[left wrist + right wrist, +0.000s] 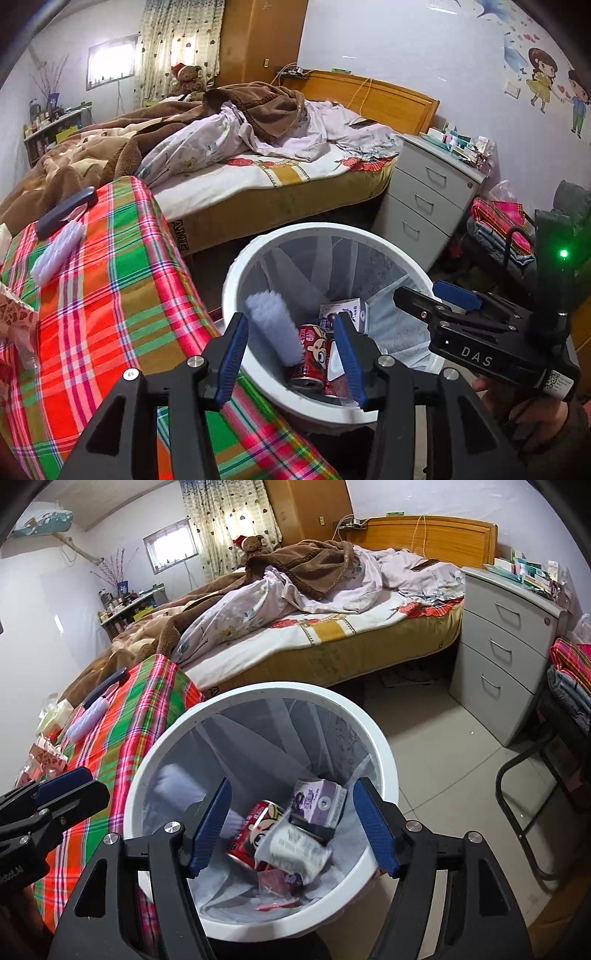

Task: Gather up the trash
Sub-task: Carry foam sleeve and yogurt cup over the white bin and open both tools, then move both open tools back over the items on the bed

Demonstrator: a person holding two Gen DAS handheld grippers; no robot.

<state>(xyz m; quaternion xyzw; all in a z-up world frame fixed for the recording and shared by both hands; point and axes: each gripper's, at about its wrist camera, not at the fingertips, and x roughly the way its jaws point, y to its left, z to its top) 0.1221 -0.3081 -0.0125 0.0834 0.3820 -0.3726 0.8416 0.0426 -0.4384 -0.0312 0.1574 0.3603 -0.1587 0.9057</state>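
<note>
Hovering both grippers, left gripper [291, 363] and right gripper [295, 829], spread and empty over the white bin [384, 753] where the red can [255, 830] and carton [317, 803] already sit, you could clip its rim and tip it.

A lived-in home bedroom. An unmade bed [332, 635] with a wooden headboard [428, 535] fills the middle of the frame, heaped with a brown blanket [306, 568] and a floral sheet. A teddy bear [253, 543] sits at upper centre before patterned curtains [229, 520] and a small window [170, 546]. A grey drawer unit [506, 653] stands at right, a cluttered shelf [125, 609] at left. Cartoon wall stickers [554, 88] show at upper right in the left view.
</note>
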